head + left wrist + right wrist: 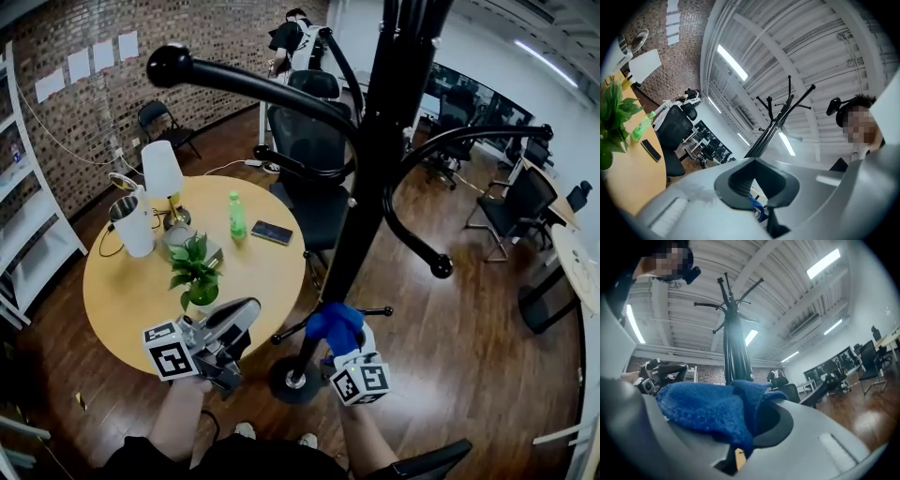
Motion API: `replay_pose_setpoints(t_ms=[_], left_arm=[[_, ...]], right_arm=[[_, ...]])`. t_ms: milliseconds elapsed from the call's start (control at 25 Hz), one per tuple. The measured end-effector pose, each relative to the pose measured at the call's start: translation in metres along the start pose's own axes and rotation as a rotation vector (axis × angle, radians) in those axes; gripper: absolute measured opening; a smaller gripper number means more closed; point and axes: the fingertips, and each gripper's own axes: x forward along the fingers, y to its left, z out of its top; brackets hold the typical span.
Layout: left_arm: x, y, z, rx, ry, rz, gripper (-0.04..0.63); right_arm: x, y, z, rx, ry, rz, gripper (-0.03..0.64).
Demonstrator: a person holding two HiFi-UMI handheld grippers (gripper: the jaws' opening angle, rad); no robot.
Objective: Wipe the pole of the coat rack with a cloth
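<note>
The right gripper [345,352] has its jaws clamped on the blue cloth [333,325], held low against the coat rack pole [367,187], likely so wiping can start near the base. The left gripper [234,328] waits aside with its jaws together and empty.

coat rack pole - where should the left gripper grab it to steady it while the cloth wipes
Grip the pole on its bare straight stretch, above the cloth and below the curved arms. Bring the left gripper in from the table side, jaws level across the upright round shaft. The right gripper holds the cloth lower down, so that side is probably freest.
</note>
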Motion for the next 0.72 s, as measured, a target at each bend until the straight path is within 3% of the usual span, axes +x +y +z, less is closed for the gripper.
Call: replay_pose_setpoints(t_ms=[200,400,560,720], left_arm=[[-0.002,0.003,0.001,-0.013,0.008,0.005,0.005],[-0.003,0.010,0.001,-0.014,0.015,0.012,0.005],[-0.001,0.012,0.003,-0.022,0.007,0.003,0.005],[-0.001,0.012,0.006,-0.029,-0.004,-0.010,0.005]], right_arm=[[-0.006,-0.016,-0.049,0.071,0.134,-0.059,0.025],[-0.006,-0.019,-0.056,0.084,0.165,-0.045,0.025],[-0.001,-0.005,-0.027,0.060,0.128,-0.028,0.025],[0.009,0.018,0.039,0.023,0.004,0.030,0.025]])
